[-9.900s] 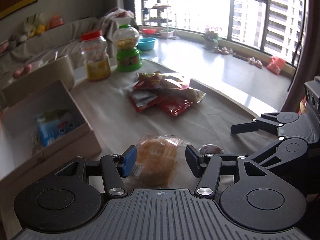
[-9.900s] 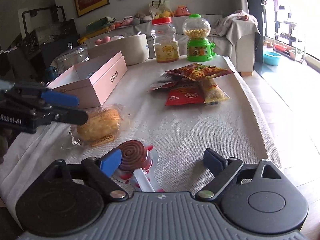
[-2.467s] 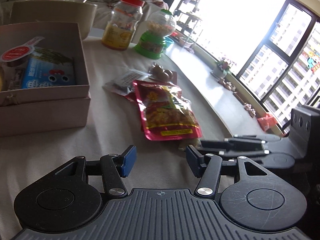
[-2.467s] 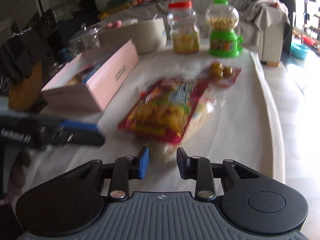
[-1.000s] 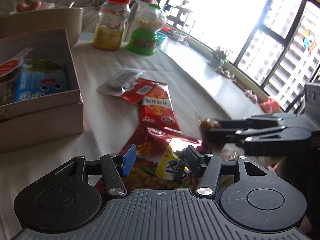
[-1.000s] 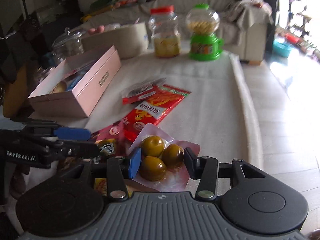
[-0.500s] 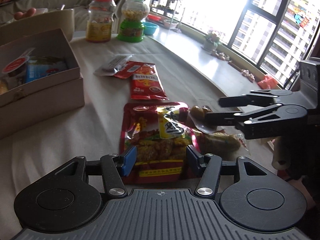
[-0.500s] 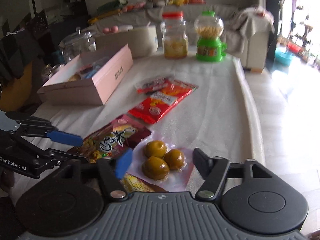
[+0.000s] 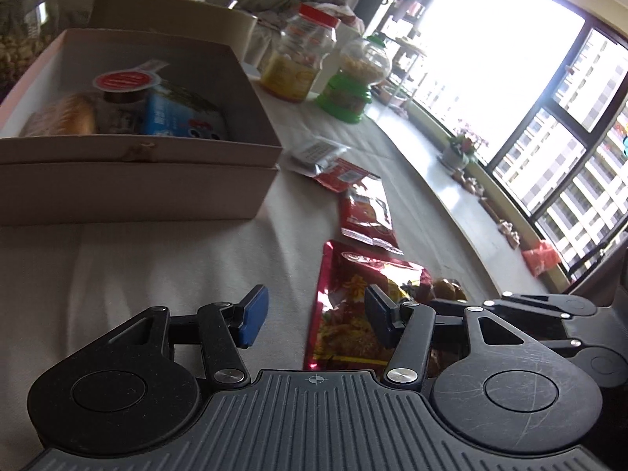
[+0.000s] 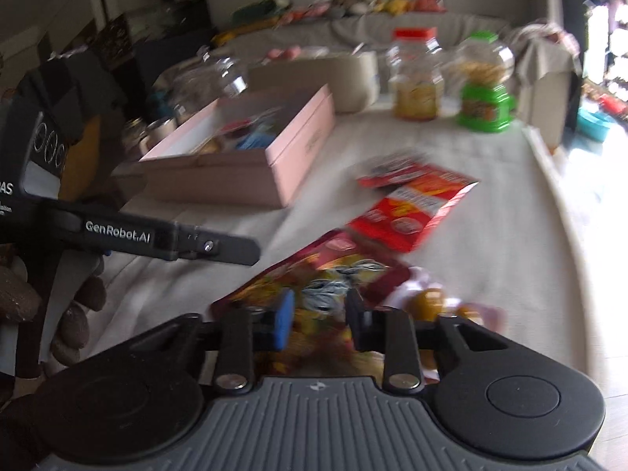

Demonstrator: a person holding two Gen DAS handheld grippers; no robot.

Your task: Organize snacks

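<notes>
A large red snack bag (image 9: 353, 306) lies on the cloth-covered table; it also shows in the right wrist view (image 10: 314, 286). My right gripper (image 10: 316, 320) hovers over its near end, jaws partly open with nothing gripped. A clear pack of brown balls (image 10: 431, 302) lies just right of it, also in the left wrist view (image 9: 443, 288). My left gripper (image 9: 314, 312) is open and empty, left of the bag. The pink box (image 9: 137, 180) at far left holds a bun (image 9: 62, 119), a red-lidded cup and a blue packet (image 9: 180, 115).
Smaller red packets (image 9: 365, 212) and a clear pouch (image 9: 314, 153) lie mid-table. A red-lidded jar (image 9: 302, 62) and a green candy dispenser (image 9: 351, 86) stand at the far end, beside a beige bowl (image 9: 168, 19). The table edge runs along the right by the window.
My left gripper has swung left, off the red bag toward the box. My right gripper has moved left from the pack of brown balls to over the red bag, and its jaws have narrowed.
</notes>
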